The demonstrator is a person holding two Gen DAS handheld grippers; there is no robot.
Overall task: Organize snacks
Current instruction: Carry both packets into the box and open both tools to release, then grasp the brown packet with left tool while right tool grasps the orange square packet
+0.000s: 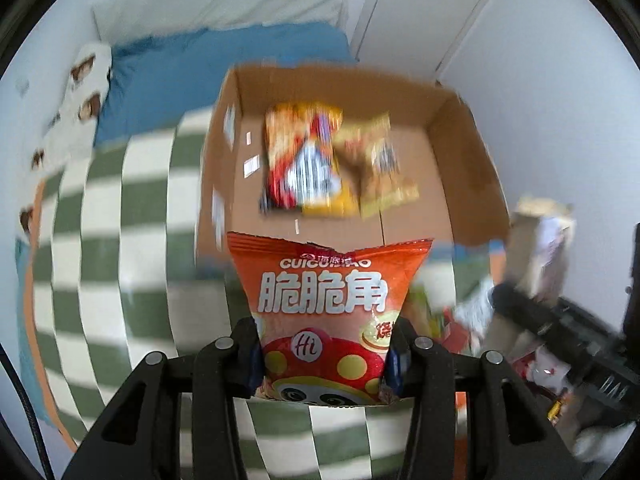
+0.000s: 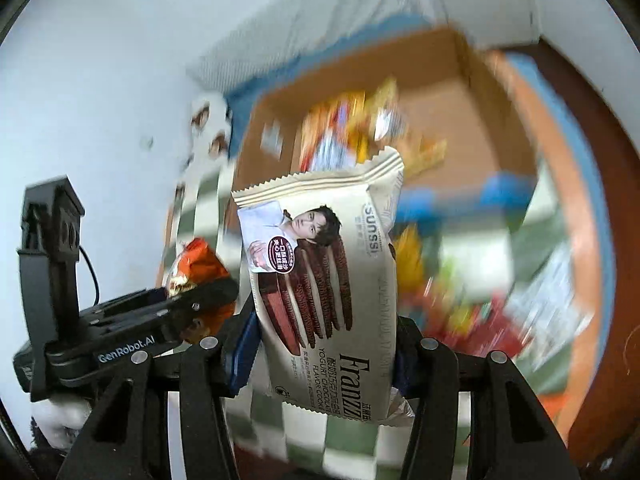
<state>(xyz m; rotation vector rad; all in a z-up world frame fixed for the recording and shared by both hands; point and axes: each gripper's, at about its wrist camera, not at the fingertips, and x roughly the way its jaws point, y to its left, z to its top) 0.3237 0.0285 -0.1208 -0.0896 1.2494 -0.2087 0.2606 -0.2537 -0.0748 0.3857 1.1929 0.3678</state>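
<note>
Clamping an orange chip bag (image 1: 324, 316), the left gripper (image 1: 324, 354) faces the cardboard box (image 1: 460, 152); snacks lie inside. The right gripper (image 2: 320, 354) grips a cream cookie pack (image 2: 332, 280).

A red chip bag (image 1: 325, 320) stands upright at the bottom middle, a cream cookie pack (image 2: 328, 280) stands tilted at the center, and two blurry snack bags (image 1: 304, 160) lie in the brown box (image 1: 460, 168) above.
</note>
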